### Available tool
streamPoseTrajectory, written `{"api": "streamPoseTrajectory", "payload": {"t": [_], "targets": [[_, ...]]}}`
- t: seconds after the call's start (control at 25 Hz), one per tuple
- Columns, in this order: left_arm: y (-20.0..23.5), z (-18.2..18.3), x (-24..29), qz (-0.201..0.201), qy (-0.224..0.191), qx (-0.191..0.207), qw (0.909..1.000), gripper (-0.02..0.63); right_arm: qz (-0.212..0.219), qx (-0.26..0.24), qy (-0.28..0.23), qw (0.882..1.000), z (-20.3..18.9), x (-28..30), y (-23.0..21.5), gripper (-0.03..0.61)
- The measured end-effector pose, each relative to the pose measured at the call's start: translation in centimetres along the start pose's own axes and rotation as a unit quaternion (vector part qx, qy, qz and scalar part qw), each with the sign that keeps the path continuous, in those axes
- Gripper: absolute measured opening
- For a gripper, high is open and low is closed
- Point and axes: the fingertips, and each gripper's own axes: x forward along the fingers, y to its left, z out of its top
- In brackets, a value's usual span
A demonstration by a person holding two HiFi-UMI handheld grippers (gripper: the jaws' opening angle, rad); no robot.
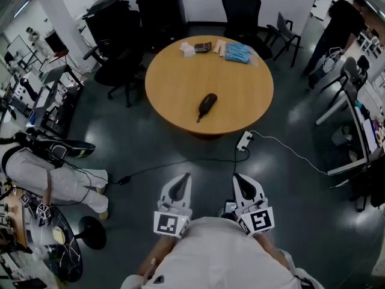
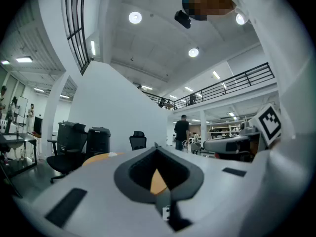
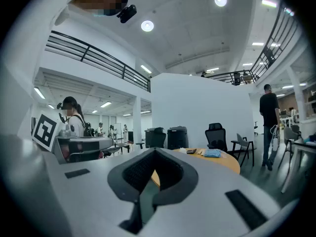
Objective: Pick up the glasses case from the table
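The black glasses case (image 1: 207, 104) lies on the round wooden table (image 1: 180, 83), toward its near edge, with a thin strap trailing off its near end. My left gripper (image 1: 186, 176) and right gripper (image 1: 236, 177) are held close to my body, well short of the table, both pointing level toward it. Each one's jaws meet at the tip with nothing between them, as the left gripper (image 2: 157, 147) and the right gripper (image 3: 155, 150) show in their own views. The case is hidden in both gripper views; only the table's edge (image 3: 224, 161) shows.
At the table's far side lie a white tissue (image 1: 187, 49), a dark calculator (image 1: 203, 47) and a blue packet (image 1: 237, 53). A power strip (image 1: 244, 140) with cables lies on the floor before the table. Office chairs (image 1: 242, 11) ring it. A person (image 1: 338, 26) stands at the far right.
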Motion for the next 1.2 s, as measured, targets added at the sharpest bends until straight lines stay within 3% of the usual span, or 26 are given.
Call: {"api": "streamPoseTrajectory", "payload": {"t": [0.64,0.84,1.0,1.2], "targets": [[-1.3,-2.0,1.2,-0.006,0.021,-0.011,0.9997,-0.002,-0.02,0.019,-0.003,1.0,-1.3,-1.0,-2.7,0.017],[-1.7,-3.2,4.2,0.004,0.033,0.0,0.9995,-0.003,-0.012,0.023,0.004,1.0,-2.5,-0.6,-5.9,0.015],[-1.8,-5.5,7.1,0.024,0.077,-0.008,0.9967,-0.002,0.009,0.027,0.032,0.999,-4.2,-0.1,-8.6,0.015],[1.0,-6.5,11.8,0.043,0.095,-0.008,0.9945,-0.002,0.017,0.035,0.043,0.998,-5.5,3.3,-11.6,0.015]]}}
